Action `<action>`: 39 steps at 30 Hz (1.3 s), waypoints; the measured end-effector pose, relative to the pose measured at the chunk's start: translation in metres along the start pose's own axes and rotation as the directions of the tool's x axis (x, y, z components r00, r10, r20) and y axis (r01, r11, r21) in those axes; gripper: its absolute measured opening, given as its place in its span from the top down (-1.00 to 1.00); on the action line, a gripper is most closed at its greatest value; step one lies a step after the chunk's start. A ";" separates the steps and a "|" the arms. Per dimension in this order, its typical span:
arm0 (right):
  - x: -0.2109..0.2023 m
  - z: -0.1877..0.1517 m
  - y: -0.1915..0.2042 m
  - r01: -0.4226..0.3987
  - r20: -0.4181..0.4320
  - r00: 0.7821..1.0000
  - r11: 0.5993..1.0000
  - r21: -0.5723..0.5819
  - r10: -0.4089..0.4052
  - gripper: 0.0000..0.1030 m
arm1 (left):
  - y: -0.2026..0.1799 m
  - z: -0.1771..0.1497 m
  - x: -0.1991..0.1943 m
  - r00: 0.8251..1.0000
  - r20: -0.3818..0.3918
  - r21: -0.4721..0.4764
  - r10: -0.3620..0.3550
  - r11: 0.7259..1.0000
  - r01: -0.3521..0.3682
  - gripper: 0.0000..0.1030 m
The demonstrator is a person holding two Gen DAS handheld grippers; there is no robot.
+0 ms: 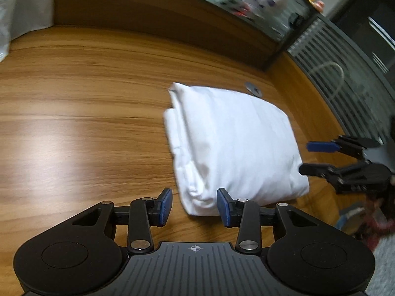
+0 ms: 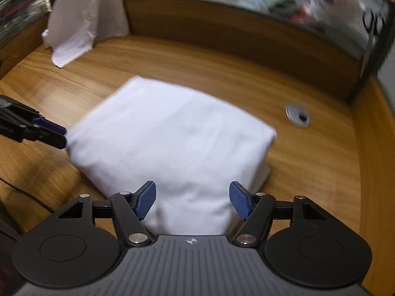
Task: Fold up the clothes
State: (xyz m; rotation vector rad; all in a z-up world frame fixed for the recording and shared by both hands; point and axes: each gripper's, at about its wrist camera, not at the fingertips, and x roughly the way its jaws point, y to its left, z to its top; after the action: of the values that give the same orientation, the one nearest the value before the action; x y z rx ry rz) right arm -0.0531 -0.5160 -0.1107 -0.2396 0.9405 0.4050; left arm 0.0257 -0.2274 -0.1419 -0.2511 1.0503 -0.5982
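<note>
The folded white garment (image 1: pixel 234 143) lies as a compact stack at centre frame on the wooden desk (image 1: pixel 86 98); judged soft, light and liable to slump or unfold, it is best taken at a thick folded edge or corner, all layers together. The left gripper (image 1: pixel 195 206) stands part open at one near corner, the right gripper (image 2: pixel 192 201) wide open over the near edge, neither pressing on cloth. No containers seen; a loose white cloth (image 2: pixel 81 22) hangs upper left in the right view.
</note>
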 end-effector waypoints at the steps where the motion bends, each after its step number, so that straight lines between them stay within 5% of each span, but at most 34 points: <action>1: -0.002 0.004 0.008 -0.005 0.008 1.000 1.000 -0.022 0.005 -0.40 | 0.003 0.000 -0.004 1.000 0.002 -0.018 0.006 1.000 -0.006 0.15; 3: -0.006 0.011 0.025 -0.014 0.024 1.000 0.998 -0.066 0.015 -0.40 | 0.010 0.002 -0.012 1.000 0.007 -0.051 0.012 0.999 -0.011 0.10; 11: 0.004 0.030 0.105 -0.026 0.035 0.999 0.967 -0.252 0.036 -0.40 | 0.031 0.017 -0.034 1.000 -0.015 -0.106 0.012 0.994 -0.013 -0.63; 21: 0.043 0.040 0.185 0.049 -0.011 0.998 0.930 -0.364 -0.057 -0.21 | 0.054 0.045 -0.048 0.996 -0.056 -0.085 -0.070 0.994 0.065 -0.77; 28: 0.083 0.023 0.230 0.212 0.000 0.966 0.792 -0.572 -0.259 -0.22 | 0.066 0.055 -0.047 0.986 -0.083 -0.121 -0.147 0.983 0.136 -0.77; 35: 0.101 0.007 0.244 0.293 0.042 0.930 0.669 -0.683 -0.364 -0.16 | 0.063 0.055 -0.032 0.971 -0.130 -0.130 -0.202 0.974 0.186 -0.77; 39: 0.098 0.005 0.245 0.330 0.075 0.919 0.649 -0.685 -0.387 0.33 | 0.063 0.053 -0.020 0.957 -0.117 -0.186 -0.267 0.952 0.243 -0.80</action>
State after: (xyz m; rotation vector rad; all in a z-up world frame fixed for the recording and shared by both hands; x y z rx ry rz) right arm -0.1047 -0.2711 -0.1943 -1.1291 0.7543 0.3604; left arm 0.0860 -0.1689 -0.1316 -0.5069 1.2175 -0.7687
